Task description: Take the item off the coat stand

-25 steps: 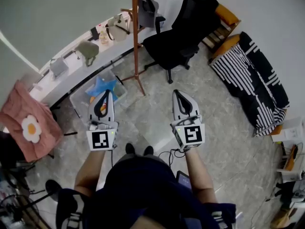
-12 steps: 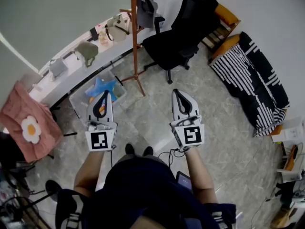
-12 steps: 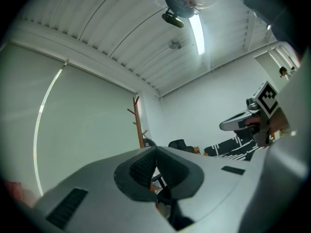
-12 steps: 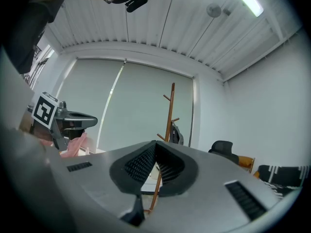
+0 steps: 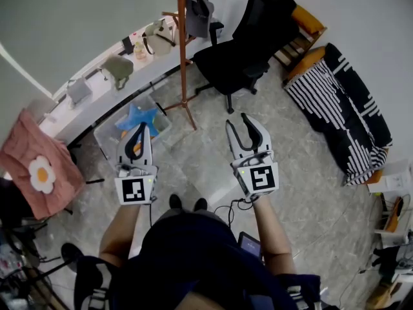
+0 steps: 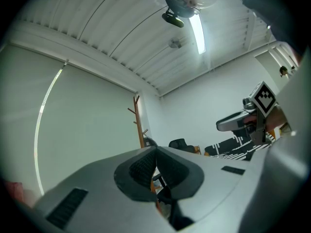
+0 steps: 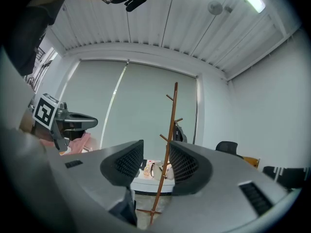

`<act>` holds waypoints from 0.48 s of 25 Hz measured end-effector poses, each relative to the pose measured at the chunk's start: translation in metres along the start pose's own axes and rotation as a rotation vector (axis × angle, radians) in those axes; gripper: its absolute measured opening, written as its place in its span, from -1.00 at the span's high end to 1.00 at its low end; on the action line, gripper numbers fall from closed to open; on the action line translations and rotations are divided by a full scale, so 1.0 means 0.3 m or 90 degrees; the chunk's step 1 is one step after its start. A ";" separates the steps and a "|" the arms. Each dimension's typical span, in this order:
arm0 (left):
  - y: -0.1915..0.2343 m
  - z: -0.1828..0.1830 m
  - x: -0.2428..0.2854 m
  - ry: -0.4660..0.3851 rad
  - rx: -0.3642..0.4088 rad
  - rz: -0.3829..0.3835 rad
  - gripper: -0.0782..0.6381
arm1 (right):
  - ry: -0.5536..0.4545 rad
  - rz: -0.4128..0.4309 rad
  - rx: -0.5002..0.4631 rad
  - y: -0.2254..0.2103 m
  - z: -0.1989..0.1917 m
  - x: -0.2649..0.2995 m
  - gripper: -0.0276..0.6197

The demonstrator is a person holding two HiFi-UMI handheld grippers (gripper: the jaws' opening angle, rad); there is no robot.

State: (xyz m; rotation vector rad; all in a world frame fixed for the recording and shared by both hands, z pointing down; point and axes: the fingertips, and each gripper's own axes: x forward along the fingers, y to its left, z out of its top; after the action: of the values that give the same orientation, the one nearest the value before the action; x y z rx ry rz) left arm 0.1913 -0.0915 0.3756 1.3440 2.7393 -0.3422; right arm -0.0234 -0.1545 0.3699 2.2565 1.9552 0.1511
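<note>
I'm watching the right hand-held gripper (image 5: 244,129) sitting released, its jaws apart with nothing between them, while the left hand-held gripper (image 5: 142,129) is staying clenched on nothing, pads pressed together. From the head view I'm seeing the coat stand (image 5: 182,50) standing well ahead of both, between them and slightly nearer the left one, with the grey item (image 5: 199,5) hanging on its upper pegs, untouched. The right gripper view is giving me what the head view is not: the stand's pole (image 7: 167,144) is lining up in the gap between the open jaws, far beyond them, with the item (image 7: 179,132) showing dark just right of the pole. The left gripper view is showing the stand (image 6: 139,123) off to the left of its closed jaws. A counter (image 5: 97,89) is running ahead-left of the left hand-held gripper.
</note>
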 end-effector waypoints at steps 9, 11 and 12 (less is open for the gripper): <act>0.008 -0.010 -0.001 0.005 0.003 0.002 0.71 | -0.009 0.022 0.001 0.009 0.015 0.027 0.08; 0.012 -0.012 -0.003 0.005 0.001 0.001 0.71 | -0.008 0.028 -0.004 0.010 0.018 0.039 0.02; 0.016 -0.014 -0.003 0.004 0.001 -0.001 0.71 | -0.009 0.030 -0.005 0.010 0.020 0.048 0.00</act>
State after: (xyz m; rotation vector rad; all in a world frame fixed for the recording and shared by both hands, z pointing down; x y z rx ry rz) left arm 0.1958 -0.0886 0.3789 1.3454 2.7463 -0.3409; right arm -0.0173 -0.1411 0.3642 2.2938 1.8917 0.1483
